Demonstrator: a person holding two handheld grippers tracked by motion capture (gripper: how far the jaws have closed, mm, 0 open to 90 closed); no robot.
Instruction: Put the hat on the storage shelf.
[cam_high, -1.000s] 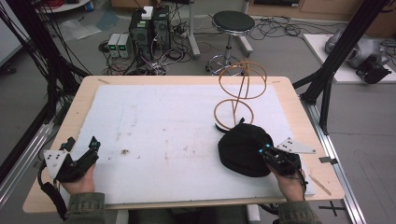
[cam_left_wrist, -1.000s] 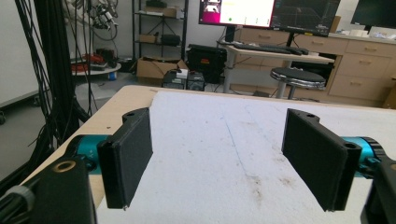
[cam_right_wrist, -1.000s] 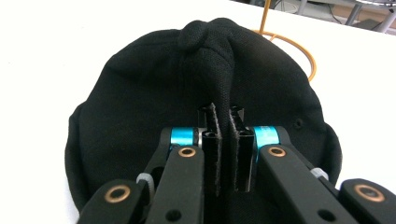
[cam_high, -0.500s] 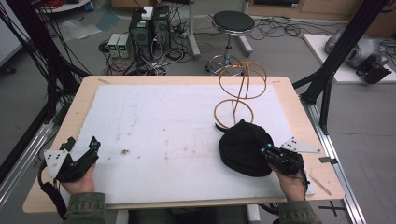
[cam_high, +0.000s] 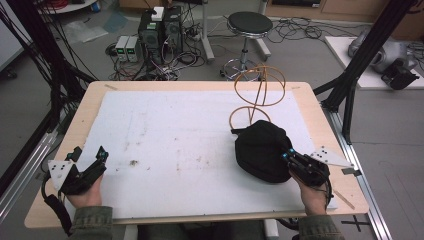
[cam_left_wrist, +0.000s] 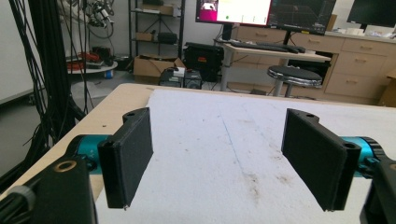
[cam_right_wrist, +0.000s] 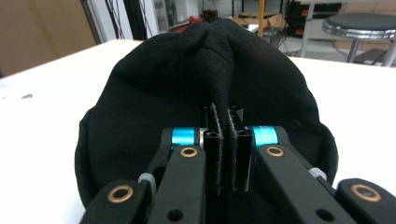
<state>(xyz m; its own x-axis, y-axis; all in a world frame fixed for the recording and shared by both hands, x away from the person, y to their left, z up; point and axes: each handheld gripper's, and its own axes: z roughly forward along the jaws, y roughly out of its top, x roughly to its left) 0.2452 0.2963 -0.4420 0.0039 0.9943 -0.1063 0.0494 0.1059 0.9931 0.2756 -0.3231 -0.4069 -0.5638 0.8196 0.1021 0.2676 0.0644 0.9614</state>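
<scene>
Black cap: soft, dark fabric, slumped on right of tabletop, just before wire stand. Right claw at cap's near edge, jaws clamped on pinched fabric fold; stand lies beyond cap. Left claw far off left, jaws apart, empty.

The high view looks forward and down from above the person's edge of the counter, taking in its whole top and the floor, stool and cables beyond. The left gripper view sits low and close over the counter's left near corner, facing along its white mat toward the stool, which both views share. The right gripper view rides almost against the black cap near the counter's right near edge, the same cap the high view sees from farther off.
</scene>
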